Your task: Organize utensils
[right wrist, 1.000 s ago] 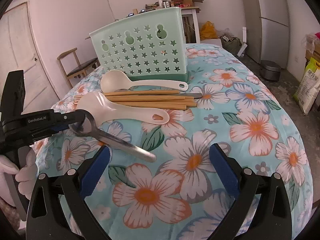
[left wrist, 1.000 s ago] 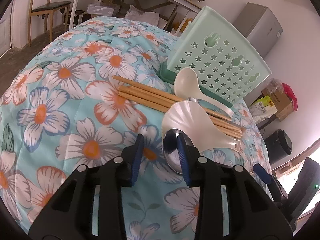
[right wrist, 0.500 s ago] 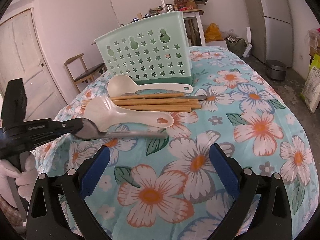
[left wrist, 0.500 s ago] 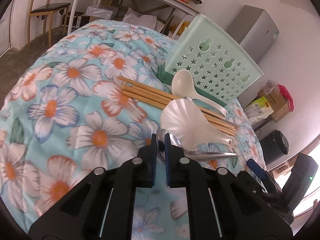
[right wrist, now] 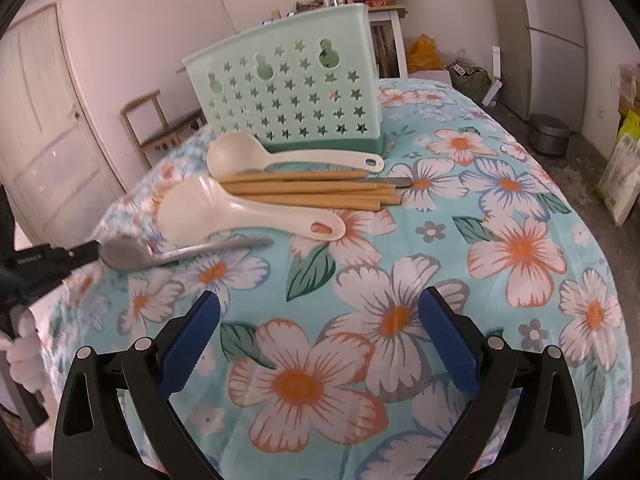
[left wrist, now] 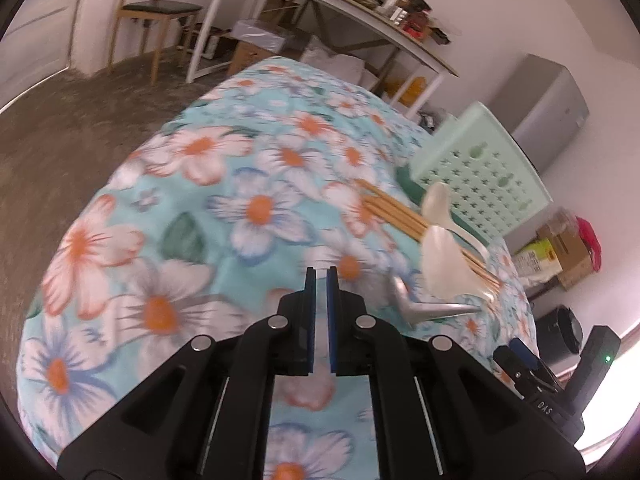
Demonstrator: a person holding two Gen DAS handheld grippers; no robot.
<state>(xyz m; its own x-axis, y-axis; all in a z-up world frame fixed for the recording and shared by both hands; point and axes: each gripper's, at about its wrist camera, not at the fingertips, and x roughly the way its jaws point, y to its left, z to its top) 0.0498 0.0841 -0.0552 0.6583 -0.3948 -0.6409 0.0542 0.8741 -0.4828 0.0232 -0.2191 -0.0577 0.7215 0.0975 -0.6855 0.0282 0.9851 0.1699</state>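
A metal spoon (left wrist: pixel 436 310) sits just right of my left gripper (left wrist: pixel 321 272), outside its pads. That gripper is shut, with only cloth showing through the thin slit between the blue pads. In the right wrist view the spoon's bowl (right wrist: pixel 128 255) is right at the left gripper's tip (right wrist: pixel 94 249); whether they touch I cannot tell. A white rice paddle (right wrist: pixel 200 212), wooden chopsticks (right wrist: pixel 312 188) and a white ladle (right wrist: pixel 236 156) lie in front of the mint star-holed utensil holder (right wrist: pixel 288 92). My right gripper (right wrist: pixel 320 344) hangs open over the floral cloth with nothing between its fingers.
A thin metal utensil (right wrist: pixel 396 181) pokes out under the chopsticks. The floral tablecloth (right wrist: pixel 520 248) drops off at the table's rounded edges. A chair (left wrist: pixel 160 12), a long shelf table (left wrist: pixel 332 4) and a grey fridge (left wrist: pixel 548 112) stand around the room.
The left gripper shut on the metal spoon's bowl, then swung away to the left. The spoon has shifted left with it and is now out of the pads. The right gripper stayed put.
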